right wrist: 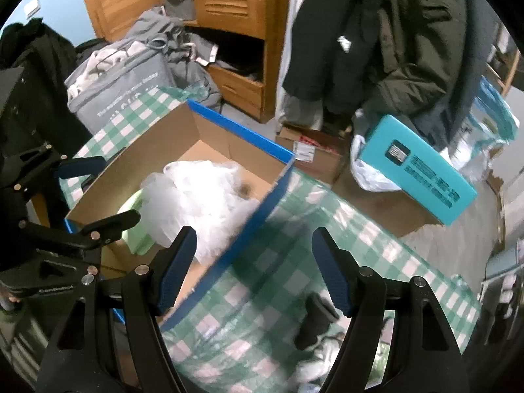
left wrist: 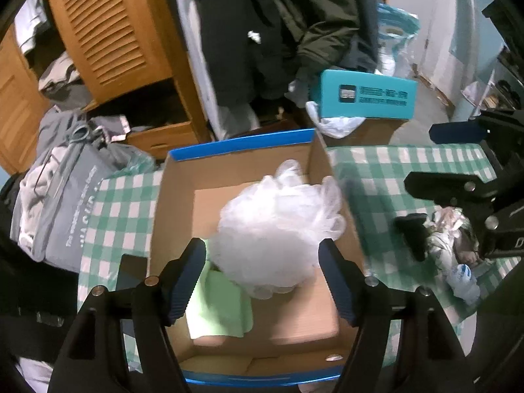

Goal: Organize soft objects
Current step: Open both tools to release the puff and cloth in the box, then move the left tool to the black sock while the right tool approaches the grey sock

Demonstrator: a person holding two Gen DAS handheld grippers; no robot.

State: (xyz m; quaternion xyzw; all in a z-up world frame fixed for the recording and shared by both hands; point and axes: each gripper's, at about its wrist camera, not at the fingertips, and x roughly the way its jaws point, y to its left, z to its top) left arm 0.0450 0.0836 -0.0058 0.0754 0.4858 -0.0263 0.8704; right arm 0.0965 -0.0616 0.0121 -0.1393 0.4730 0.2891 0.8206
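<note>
A cardboard box with a blue rim point(left wrist: 240, 145) point(right wrist: 258, 211) stands on the green checked tablecloth point(left wrist: 393, 177) point(right wrist: 294, 262). Inside lie a white mesh puff point(left wrist: 278, 226) point(right wrist: 199, 196) and a light green cloth point(left wrist: 219, 304) point(right wrist: 137, 229). My left gripper point(left wrist: 262, 278) is open above the box, its jaws either side of the puff without gripping it. My right gripper point(right wrist: 252, 268) is open and empty over the box's right edge and the cloth; it also shows in the left wrist view point(left wrist: 458, 160). A black soft item point(right wrist: 314, 322) point(left wrist: 414, 232) and crumpled wrappers point(left wrist: 455, 255) lie on the cloth to the right.
A grey fabric bag point(left wrist: 62, 203) point(right wrist: 121, 95) stuffed with clothes sits left of the box. A teal box point(left wrist: 363, 95) point(right wrist: 416, 170) rests on cartons beyond the table. A wooden wardrobe point(right wrist: 229, 16) and hanging dark coats point(right wrist: 393, 49) stand behind.
</note>
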